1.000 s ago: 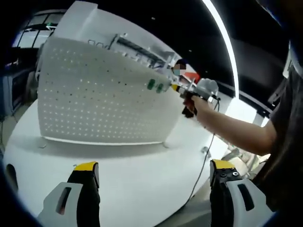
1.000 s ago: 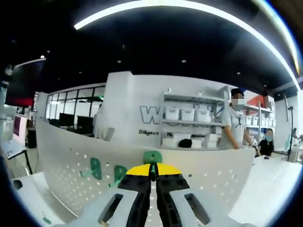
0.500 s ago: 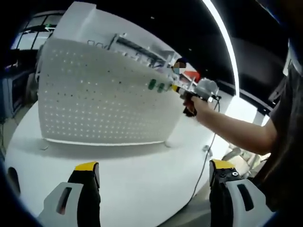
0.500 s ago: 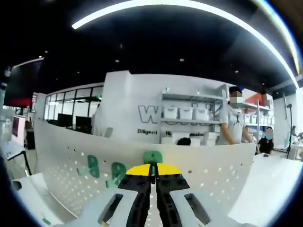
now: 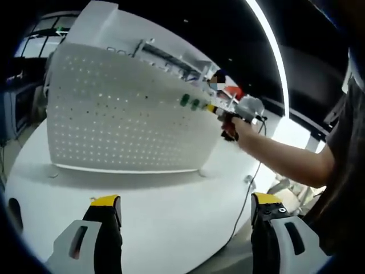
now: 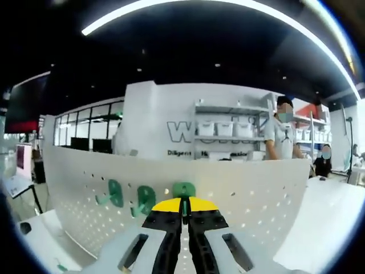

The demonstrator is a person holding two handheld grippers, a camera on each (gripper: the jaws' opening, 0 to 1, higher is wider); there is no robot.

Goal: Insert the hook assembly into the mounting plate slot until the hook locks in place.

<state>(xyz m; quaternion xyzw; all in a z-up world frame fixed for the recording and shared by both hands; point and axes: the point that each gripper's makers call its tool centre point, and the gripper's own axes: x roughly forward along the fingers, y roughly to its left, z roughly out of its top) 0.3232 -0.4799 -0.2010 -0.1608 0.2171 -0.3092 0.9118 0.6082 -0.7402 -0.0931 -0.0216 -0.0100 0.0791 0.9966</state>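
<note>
A white perforated mounting plate (image 5: 114, 114) stands upright on a round white table (image 5: 171, 211). Two green hooks (image 5: 189, 102) hang near its upper right edge. A person's hand holds my right gripper (image 5: 215, 108) against that spot. In the right gripper view my right gripper (image 6: 183, 208) is shut on a green hook assembly (image 6: 183, 190), pressed at the plate (image 6: 256, 200) near its top edge. The two other green hooks (image 6: 115, 192) (image 6: 146, 197) sit just left of it. My left gripper (image 5: 186, 200) hangs open over the table's near side with nothing between its jaws.
A cable (image 5: 246, 188) drops from the right gripper past the table's right edge. A small green piece (image 6: 60, 265) lies on the table at the plate's foot. Shelves with white bins (image 6: 225, 130) and people stand behind the plate.
The right gripper has edged a little along the plate with the hook still in it; the two hung hooks now sit closer to it. The left gripper has held still.
</note>
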